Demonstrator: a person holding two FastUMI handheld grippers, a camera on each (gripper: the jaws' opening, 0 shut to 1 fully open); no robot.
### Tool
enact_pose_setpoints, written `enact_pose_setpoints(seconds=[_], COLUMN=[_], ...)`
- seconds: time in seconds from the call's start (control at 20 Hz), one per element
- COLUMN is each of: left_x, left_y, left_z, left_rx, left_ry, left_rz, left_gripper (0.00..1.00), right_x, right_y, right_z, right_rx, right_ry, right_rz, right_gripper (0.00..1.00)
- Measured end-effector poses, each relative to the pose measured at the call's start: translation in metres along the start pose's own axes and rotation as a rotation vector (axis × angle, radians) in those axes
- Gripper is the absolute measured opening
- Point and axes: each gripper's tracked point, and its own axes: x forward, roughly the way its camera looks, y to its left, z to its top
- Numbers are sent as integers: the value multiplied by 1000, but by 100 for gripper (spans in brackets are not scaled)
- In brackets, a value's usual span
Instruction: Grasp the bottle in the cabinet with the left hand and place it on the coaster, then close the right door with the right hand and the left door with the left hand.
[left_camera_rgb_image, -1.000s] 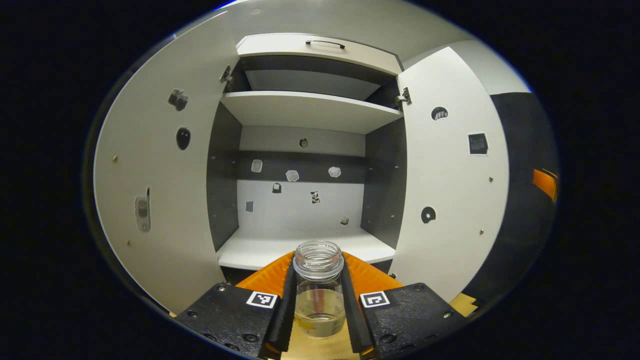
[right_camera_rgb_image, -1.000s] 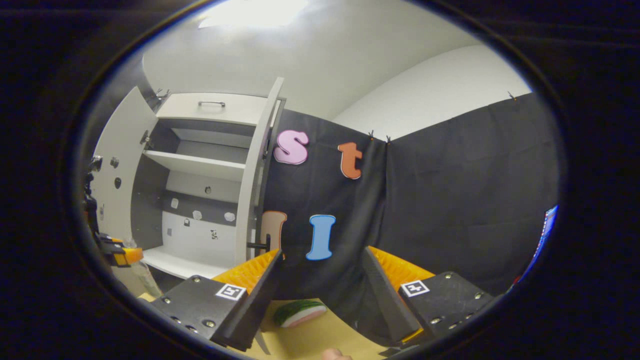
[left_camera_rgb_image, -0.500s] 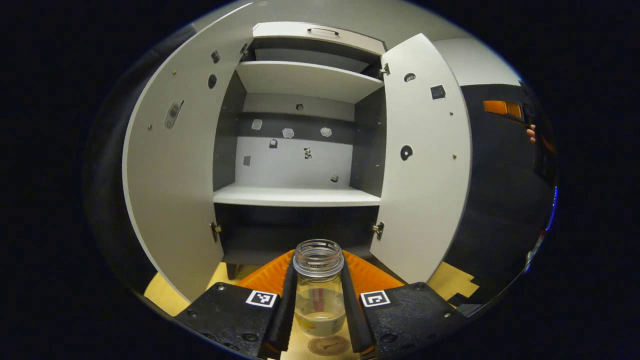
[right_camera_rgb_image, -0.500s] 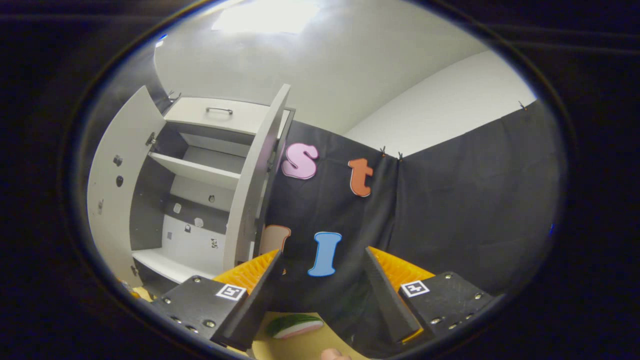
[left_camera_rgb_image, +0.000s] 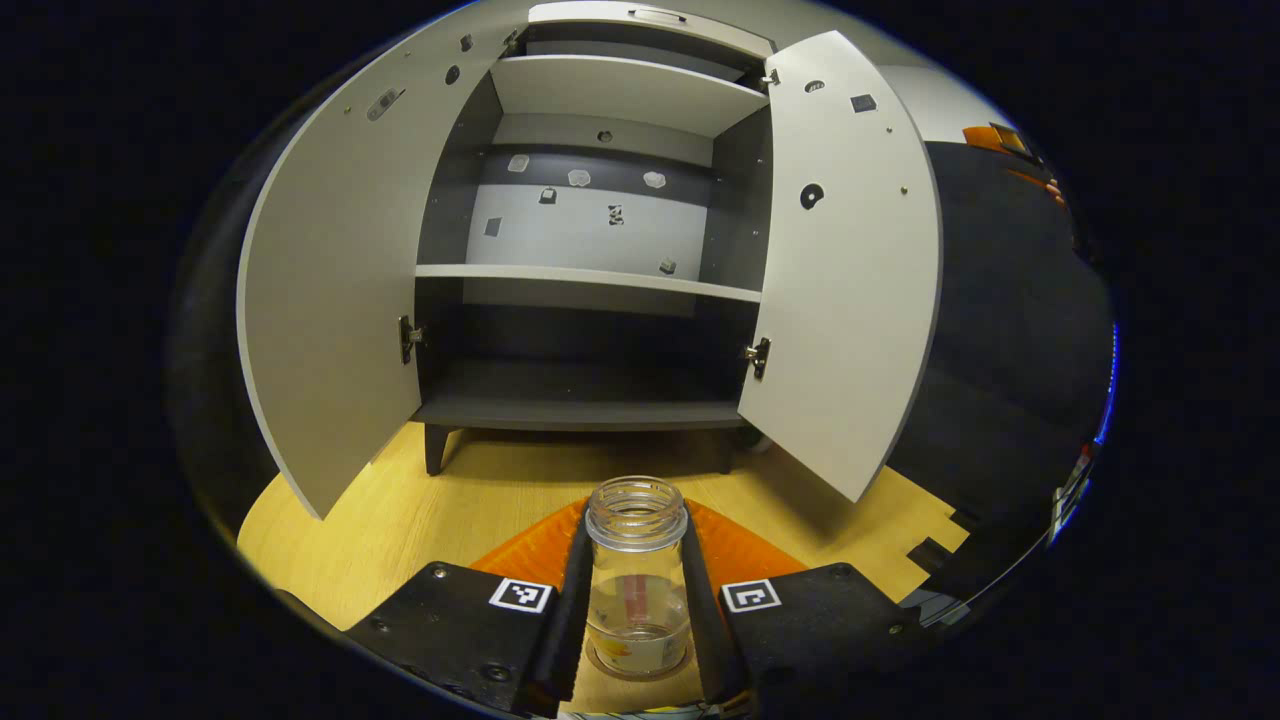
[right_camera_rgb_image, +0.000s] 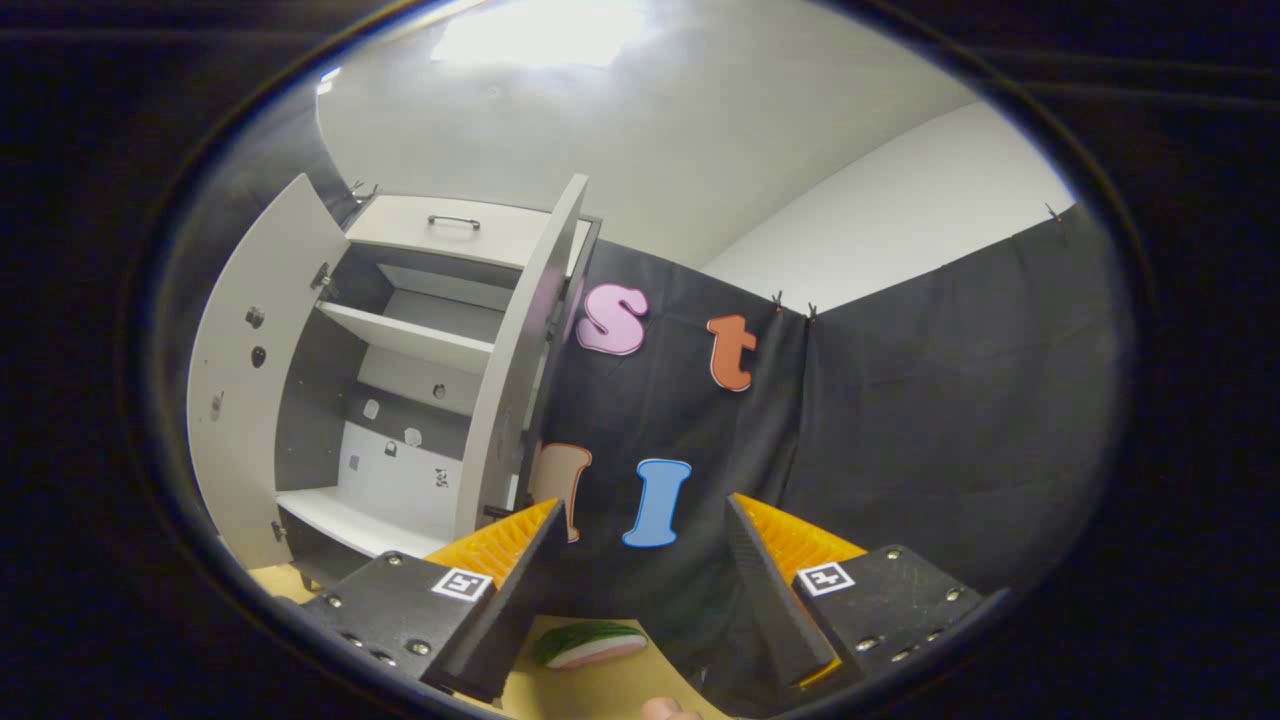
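While the bottle (left_camera_rgb_image: 637, 580) is clamped between the left gripper (left_camera_rgb_image: 637, 610) fingers, its base is seen low over the coaster (left_camera_rgb_image: 640, 668); release is pending. Ahead, both doors (left_camera_rgb_image: 850, 270) gape. The right gripper (right_camera_rgb_image: 640, 590) is spread, empty.

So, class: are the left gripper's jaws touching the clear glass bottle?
Touching. In the left gripper view, both jaws of the left gripper press flat against the sides of the clear glass bottle.

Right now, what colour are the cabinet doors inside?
Light grey-white, both cabinet doors; the left gripper view shows them best.
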Motion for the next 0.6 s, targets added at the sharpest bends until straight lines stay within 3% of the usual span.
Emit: enact_pose_setpoints(seconds=[0.5,0.6], left_x=[22,17], left_y=[8,5], left_z=[-22,-22], left_rx=[-20,-34], left_ry=[0,-5], left_rz=[31,27], left_gripper=[52,58], right_x=[-17,-17], right_y=[-20,-14], right_z=[6,3], right_rx=[-65,-64], right_ry=[10,19], right_rz=[-37,-31], right_gripper=[92,92])
